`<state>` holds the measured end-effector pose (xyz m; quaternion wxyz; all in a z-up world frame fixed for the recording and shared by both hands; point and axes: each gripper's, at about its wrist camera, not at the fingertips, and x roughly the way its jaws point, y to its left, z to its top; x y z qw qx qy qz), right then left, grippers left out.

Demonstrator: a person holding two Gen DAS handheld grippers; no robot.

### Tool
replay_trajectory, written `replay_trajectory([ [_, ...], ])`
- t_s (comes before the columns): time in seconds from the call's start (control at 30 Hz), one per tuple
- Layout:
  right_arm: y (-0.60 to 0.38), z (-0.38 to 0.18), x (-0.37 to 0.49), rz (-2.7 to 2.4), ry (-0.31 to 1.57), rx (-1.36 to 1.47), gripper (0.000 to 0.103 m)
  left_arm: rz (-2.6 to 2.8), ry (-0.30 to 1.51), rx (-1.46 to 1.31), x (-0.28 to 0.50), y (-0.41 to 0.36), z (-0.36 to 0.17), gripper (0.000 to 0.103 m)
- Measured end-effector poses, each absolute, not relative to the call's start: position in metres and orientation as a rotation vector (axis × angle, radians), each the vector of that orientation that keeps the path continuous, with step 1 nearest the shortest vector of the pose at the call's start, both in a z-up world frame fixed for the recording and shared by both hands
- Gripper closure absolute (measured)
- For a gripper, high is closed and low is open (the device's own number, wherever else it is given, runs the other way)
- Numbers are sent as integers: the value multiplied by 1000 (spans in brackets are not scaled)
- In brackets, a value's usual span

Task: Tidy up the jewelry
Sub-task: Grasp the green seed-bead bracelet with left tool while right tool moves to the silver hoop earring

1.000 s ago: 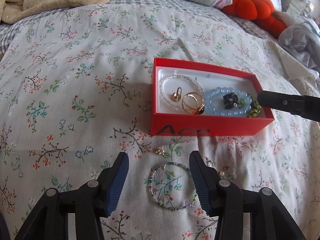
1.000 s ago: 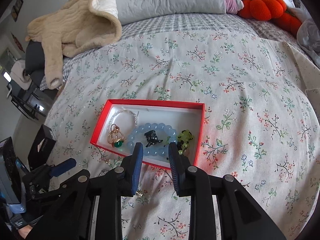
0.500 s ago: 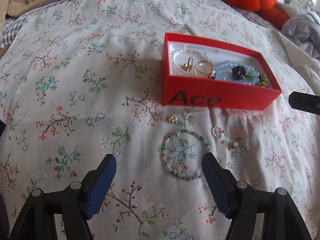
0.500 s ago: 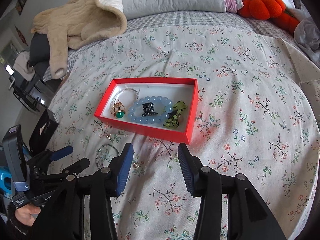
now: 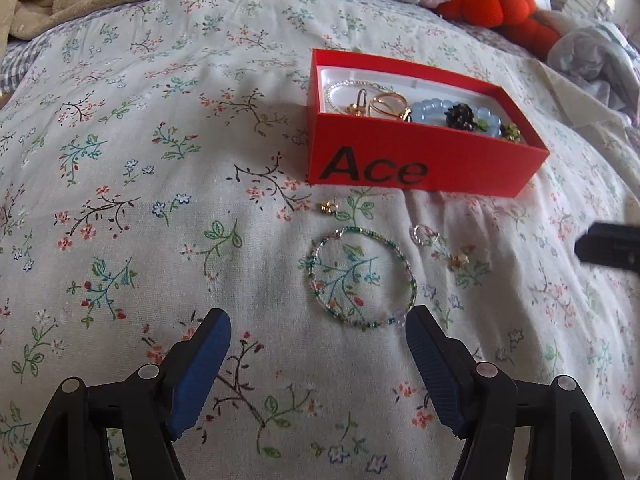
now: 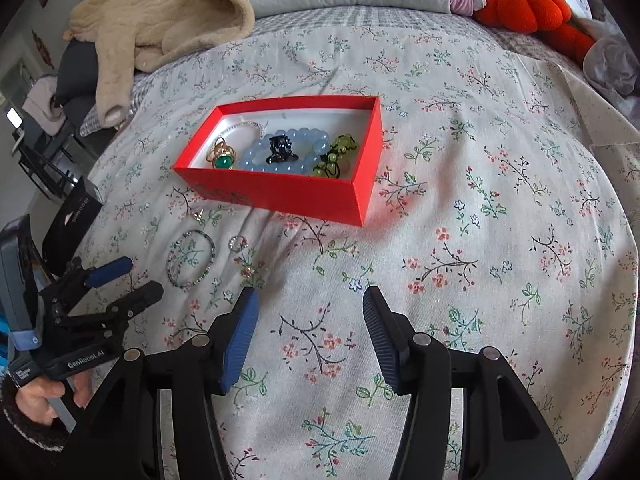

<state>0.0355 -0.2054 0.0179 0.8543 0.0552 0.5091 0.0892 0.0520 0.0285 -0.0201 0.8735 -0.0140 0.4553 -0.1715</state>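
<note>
Both grippers have drawn back from the red box [image 5: 420,168] since the earlier frame. Left gripper [image 5: 318,364] stands released, nothing between its pads; right gripper [image 6: 310,340] is opening, empty. Beaded bracelet [image 5: 362,278] lies on the bedspread [image 5: 140,200] at six o'clock of the box, beside the small ring [image 5: 425,235] and earrings [image 5: 328,207]. Recommend lowering squarely and pinching one bead strand, not fabric.

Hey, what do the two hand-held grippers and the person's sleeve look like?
Both hand-held grippers, left and right, have black angular frames with silver rivets and ribbed blue pads. The left one's handle carries white lettering. A dark fuzzy cuff shows at the left hand.
</note>
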Motion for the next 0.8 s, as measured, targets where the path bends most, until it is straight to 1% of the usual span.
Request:
replay_trajectory([
  [0.03,-204,16,34,189,1074,104,46,-356,953,-47,55,29,-21,28],
  [0.1,-203,13,31,196,1083,85,46,-348,963,-78,61,29,-23,36],
  [0.13,-202,13,31,198,1086,79,46,-346,972,-89,64,29,-25,45],
  [0.17,-201,12,30,199,1088,73,46,-343,980,-93,67,27,-28,50],
  [0.2,-201,12,30,200,1089,70,46,-340,988,-92,70,25,-30,53],
  [0.23,-201,12,30,200,1089,68,46,-334,998,-88,72,24,-33,59],
  [0.27,-202,12,31,198,1088,69,46,-322,1003,-81,74,22,-35,64],
  [0.4,-204,12,33,191,1089,82,46,-291,994,-57,76,19,-38,73],
  [0.43,-205,12,34,188,1090,86,46,-283,994,-52,75,19,-39,80],
  [0.47,-205,11,35,185,1092,89,46,-270,994,-40,75,18,-40,89],
  [0.5,-206,10,36,182,1093,92,46,-258,995,-28,75,18,-40,93],
  [0.53,-207,10,36,178,1094,96,46,-247,993,-15,75,17,-41,101],
  [0.6,-208,9,38,171,1093,104,46,-231,987,0,74,17,-41,103],
  [0.8,-205,7,40,175,1081,108,46,-203,972,-84,72,37,-38,103],
])
